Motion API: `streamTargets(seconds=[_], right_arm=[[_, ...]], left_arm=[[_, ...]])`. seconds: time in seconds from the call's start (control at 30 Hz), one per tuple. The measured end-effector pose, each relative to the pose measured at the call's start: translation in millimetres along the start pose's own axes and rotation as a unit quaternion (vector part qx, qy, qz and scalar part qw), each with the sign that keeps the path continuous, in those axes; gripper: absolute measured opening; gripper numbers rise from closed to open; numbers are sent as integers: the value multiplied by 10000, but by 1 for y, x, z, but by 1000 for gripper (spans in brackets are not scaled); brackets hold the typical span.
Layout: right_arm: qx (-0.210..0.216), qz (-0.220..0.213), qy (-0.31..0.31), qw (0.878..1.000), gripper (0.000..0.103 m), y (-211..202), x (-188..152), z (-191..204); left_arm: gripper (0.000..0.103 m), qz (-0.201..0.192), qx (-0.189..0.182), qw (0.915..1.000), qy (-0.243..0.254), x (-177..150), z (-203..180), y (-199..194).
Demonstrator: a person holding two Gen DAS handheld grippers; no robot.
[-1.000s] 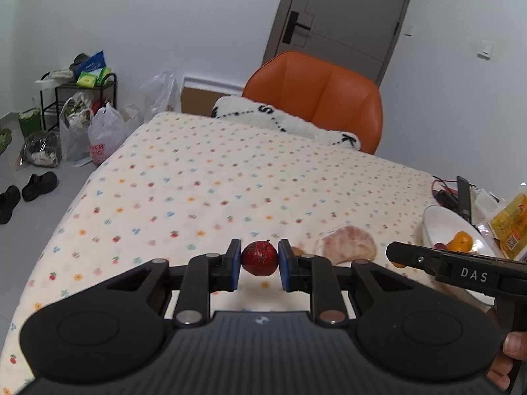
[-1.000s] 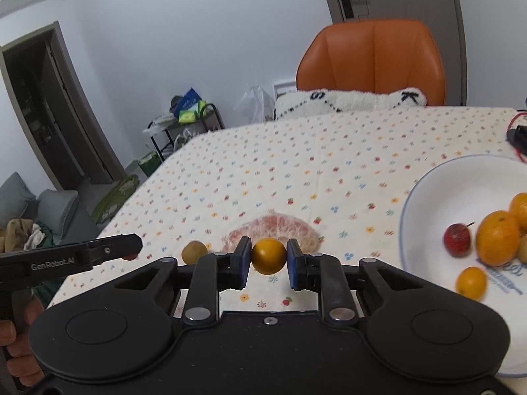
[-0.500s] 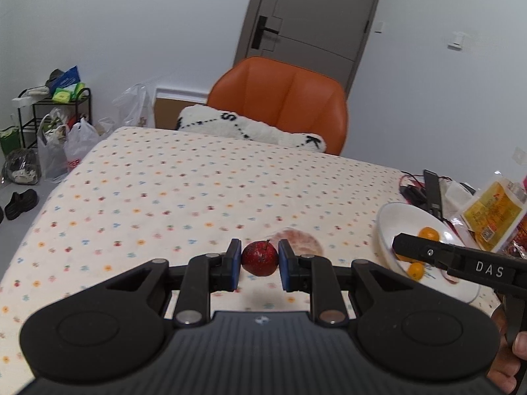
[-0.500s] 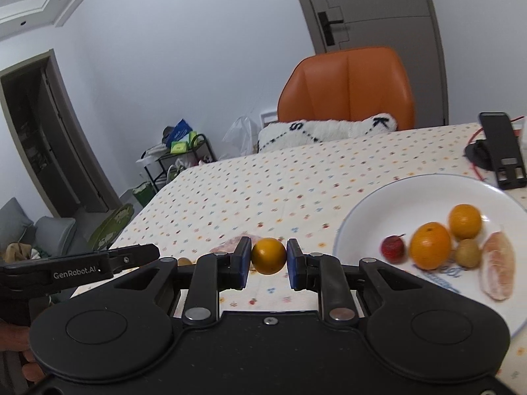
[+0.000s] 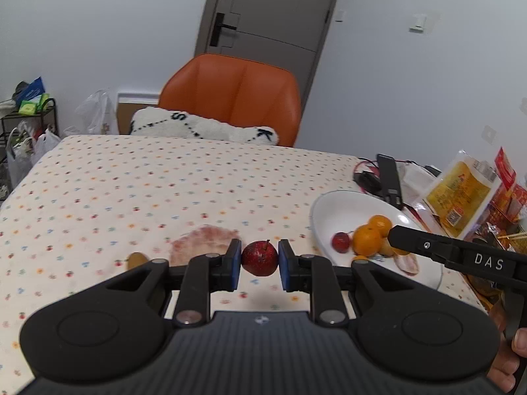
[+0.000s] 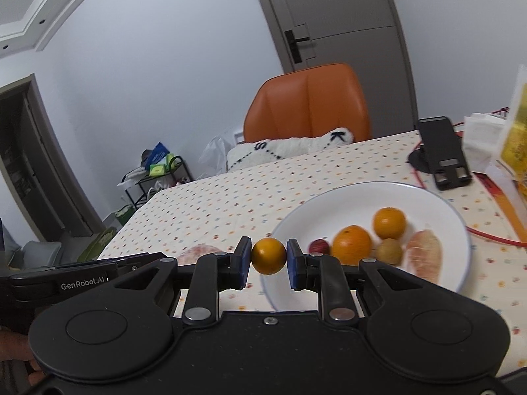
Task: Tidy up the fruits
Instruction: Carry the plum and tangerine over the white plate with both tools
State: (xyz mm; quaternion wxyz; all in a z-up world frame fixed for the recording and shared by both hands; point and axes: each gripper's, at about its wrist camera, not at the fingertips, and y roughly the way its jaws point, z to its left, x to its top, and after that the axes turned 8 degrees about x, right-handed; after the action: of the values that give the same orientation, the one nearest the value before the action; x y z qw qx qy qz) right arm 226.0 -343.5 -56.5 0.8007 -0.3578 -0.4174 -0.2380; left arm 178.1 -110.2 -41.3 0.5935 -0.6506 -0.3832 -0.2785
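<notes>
**A:** Since the plate (image 5: pixel 332 207) has slid from the far right edge toward the middle right of my left wrist view over the last second, I take it I'm carrying toward it. What do you see there?

**B:** The left gripper (image 5: pixel 260 260) has its fingers narrowed on a small red fruit (image 5: pixel 259 258), dark and speckled, stem up, held above the table (image 5: pixel 164 177). A pink pomelo piece (image 5: pixel 201 243) and a brownish fruit (image 5: pixel 136 260) lie on the cloth at lower left, not yet gathered.

**A:** And the right wrist view?

**B:** The plate (image 6: pixel 329 204) has grown and moved under the fingers. The right gripper (image 6: pixel 268 256) is clamped on a small orange (image 6: pixel 268 256), smooth and round, now over the plate's near rim at lower centre. Two bigger oranges, a red fruit, a greenish-brown one and a pomelo segment (image 6: pixel 423 258) already sit on it.

**A:** So I judge the orange is close to release, with the red fruit behind it.
</notes>
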Motion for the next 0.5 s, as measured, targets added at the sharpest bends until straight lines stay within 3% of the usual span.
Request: streamTargets(seconds=[0.5], right_arm=[[-283,-257,296,9988,21,-29,-2,-43]], left_arm=[[22,5,-320,9989,349,3,-55,17]])
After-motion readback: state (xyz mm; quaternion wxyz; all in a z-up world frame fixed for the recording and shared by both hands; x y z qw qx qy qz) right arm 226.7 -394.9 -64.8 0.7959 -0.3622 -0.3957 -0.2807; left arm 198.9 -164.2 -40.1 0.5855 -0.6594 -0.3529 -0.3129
